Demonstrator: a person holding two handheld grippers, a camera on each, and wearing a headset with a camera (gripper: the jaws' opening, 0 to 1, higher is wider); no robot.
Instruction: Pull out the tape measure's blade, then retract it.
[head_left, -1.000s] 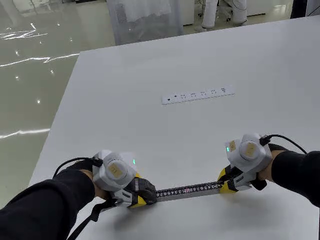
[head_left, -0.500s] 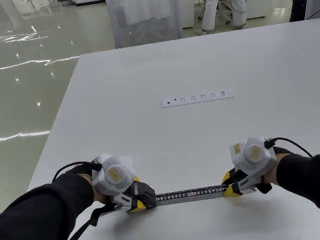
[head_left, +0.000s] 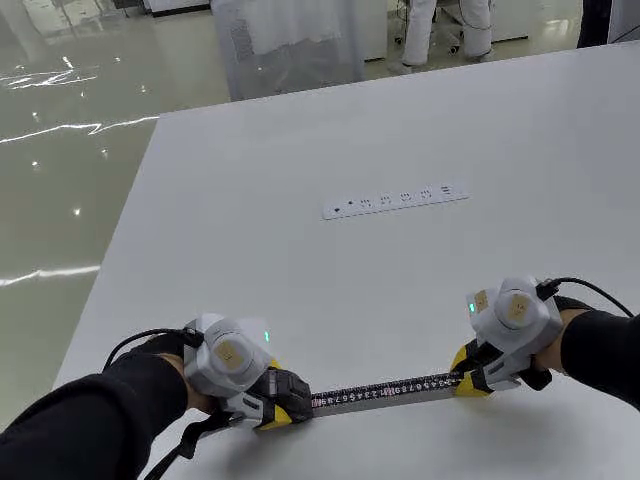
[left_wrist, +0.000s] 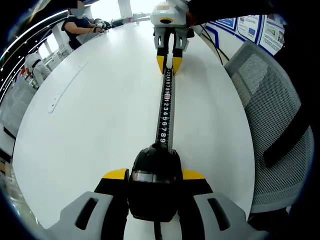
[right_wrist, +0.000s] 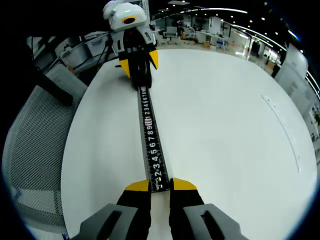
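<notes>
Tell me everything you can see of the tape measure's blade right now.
The blade is a narrow, stiff-looking strip in dark and grey, printed with a row of numbers and one red mark. It is pulled out straight along the white table. It runs from the black case, which is clamped in the left gripper, to its free end, pinched between the yellow tips of the right gripper.

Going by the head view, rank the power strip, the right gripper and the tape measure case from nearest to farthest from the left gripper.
1. The tape measure case: clamped in the left gripper, near the table edge.
2. The right gripper: off to the right, at the far end of the pulled-out blade.
3. The power strip: further up the table, towards its middle.
</notes>
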